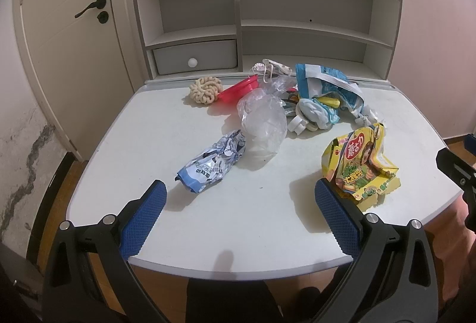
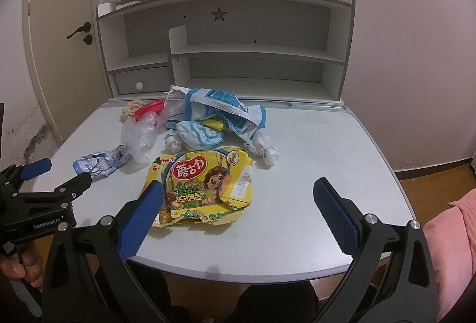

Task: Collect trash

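Trash lies across a white desk. A flattened yellow snack box sits front right. A crumpled blue-white wrapper lies front left, with a clear plastic bag behind it. Further back lie a torn blue-white bag and a white tissue wad. My left gripper hovers open over the desk's front, between wrapper and box. My right gripper is open; its left finger overlaps the box's near left corner in that view.
A red lid and a beige knotted cord lie near the back left. A shelf unit with a drawer stands at the desk's rear. A door is at left. A hand holds the left gripper's handle.
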The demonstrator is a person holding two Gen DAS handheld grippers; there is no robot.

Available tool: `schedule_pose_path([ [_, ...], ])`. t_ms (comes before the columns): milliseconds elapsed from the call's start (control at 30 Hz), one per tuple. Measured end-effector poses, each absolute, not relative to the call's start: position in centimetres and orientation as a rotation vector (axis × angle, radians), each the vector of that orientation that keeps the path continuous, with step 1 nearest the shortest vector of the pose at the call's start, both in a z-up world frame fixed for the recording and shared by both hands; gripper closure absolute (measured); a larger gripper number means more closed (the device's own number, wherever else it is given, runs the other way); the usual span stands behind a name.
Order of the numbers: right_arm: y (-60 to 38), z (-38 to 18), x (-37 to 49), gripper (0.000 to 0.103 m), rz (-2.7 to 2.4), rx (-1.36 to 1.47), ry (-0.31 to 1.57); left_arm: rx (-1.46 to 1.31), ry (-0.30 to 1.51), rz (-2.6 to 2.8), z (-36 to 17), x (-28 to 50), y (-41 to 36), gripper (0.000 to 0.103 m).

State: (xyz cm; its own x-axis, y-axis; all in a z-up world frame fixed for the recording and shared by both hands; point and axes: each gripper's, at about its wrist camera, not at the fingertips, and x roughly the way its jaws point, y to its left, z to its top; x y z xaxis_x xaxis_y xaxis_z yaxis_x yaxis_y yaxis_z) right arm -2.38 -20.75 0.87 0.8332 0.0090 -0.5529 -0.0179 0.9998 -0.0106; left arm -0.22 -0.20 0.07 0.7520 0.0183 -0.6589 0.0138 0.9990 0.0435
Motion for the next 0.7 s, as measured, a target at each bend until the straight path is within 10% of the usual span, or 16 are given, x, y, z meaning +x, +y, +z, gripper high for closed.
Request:
schedule_pose_path([
  [700,-20.62,1.16,-2.59,0.006,0.021,-0.012,0.581,0.047,0.721,0.002,0.24,-0.27,-0.02,0.006],
])
